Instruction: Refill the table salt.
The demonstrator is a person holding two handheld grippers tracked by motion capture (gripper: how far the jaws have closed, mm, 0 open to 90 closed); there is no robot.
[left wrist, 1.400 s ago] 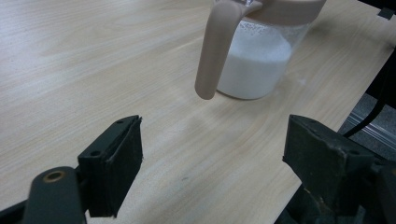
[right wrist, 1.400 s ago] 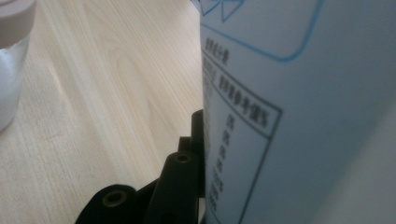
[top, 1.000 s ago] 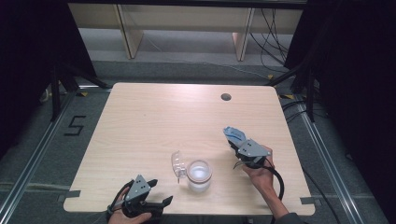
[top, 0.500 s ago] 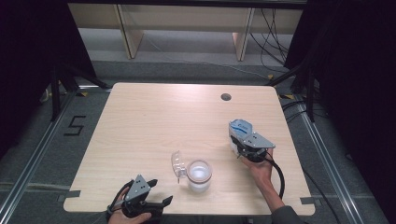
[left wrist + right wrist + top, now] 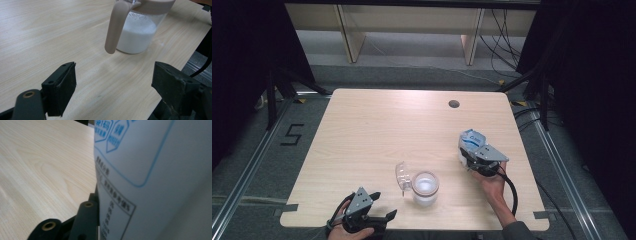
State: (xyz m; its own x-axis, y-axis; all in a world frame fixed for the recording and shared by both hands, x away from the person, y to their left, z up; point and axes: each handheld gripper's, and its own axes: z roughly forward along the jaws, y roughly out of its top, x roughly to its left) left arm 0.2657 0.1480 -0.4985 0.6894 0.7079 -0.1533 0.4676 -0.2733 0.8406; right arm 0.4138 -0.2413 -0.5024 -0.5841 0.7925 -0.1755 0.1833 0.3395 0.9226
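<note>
A clear jug (image 5: 424, 187) with white contents stands near the table's front edge, its clear lid (image 5: 403, 176) flipped open to the left. In the left gripper view the jug (image 5: 138, 32) shows a beige handle. My left gripper (image 5: 383, 204) rests at the front left, open (image 5: 113, 82), aimed at the jug and apart from it. A white and blue carton (image 5: 471, 141) stands upright on the table at the right. My right gripper (image 5: 471, 152) is around it; its jaws have just been opening with the carton (image 5: 155, 182) between them. One finger (image 5: 85, 222) sits beside the carton.
The light wooden table (image 5: 377, 130) has a round cable hole (image 5: 454, 104) at its back right. Black cable (image 5: 511, 192) trails from the right gripper past the hand. Dark curtains and shelving legs stand beyond the table.
The right gripper carried the carton a little to the right and down, from tilted to upright on the table. The left gripper and the jug stayed put.
</note>
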